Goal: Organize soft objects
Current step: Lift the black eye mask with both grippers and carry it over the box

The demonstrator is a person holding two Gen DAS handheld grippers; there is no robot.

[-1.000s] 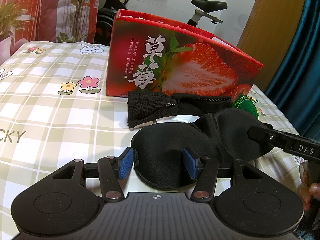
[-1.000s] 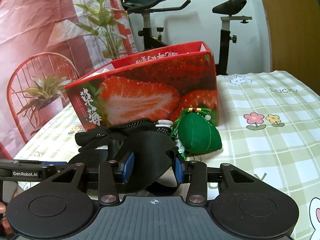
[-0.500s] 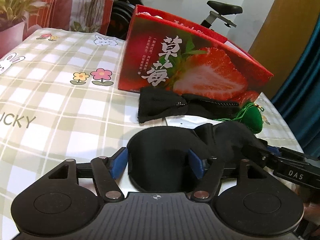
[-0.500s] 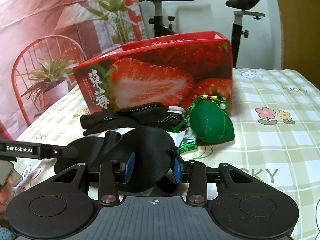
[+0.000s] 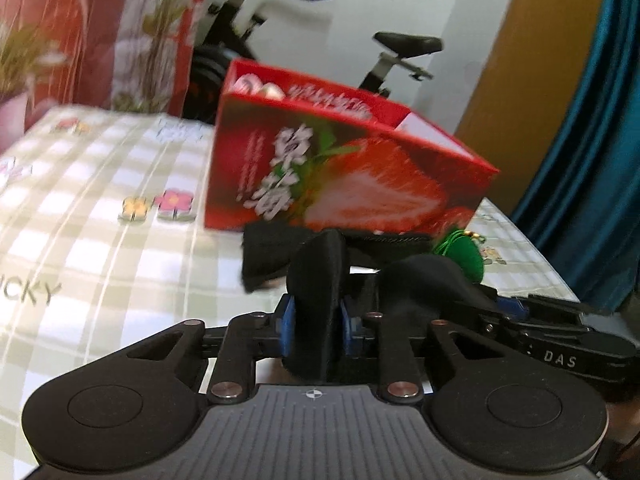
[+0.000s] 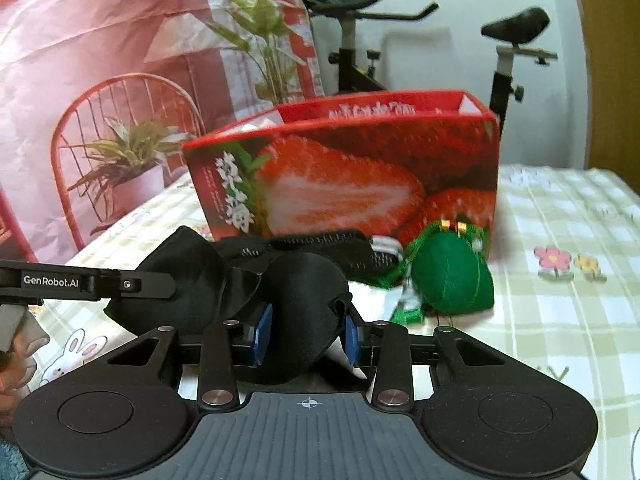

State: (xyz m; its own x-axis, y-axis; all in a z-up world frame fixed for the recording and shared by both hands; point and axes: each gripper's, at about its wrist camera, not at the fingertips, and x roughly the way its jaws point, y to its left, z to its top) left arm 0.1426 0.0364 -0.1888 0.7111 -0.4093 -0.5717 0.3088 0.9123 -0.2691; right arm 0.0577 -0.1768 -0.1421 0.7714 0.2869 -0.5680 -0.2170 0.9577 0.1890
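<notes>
Both grippers (left [image 5: 316,330], right [image 6: 306,334]) clamp one eye mask [image 6: 308,300] — black.

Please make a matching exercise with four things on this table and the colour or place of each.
Things:
1. sleep mask
2. stuffed pouch
3. strawberry box
4. knit gloves

Descriptions:
A. green, with gold beads on its cord
B. red, open at the top
C. black, held by both tongs
D. black, lying against the box front

Pairs: 1-C, 2-A, 3-B, 4-D
</notes>
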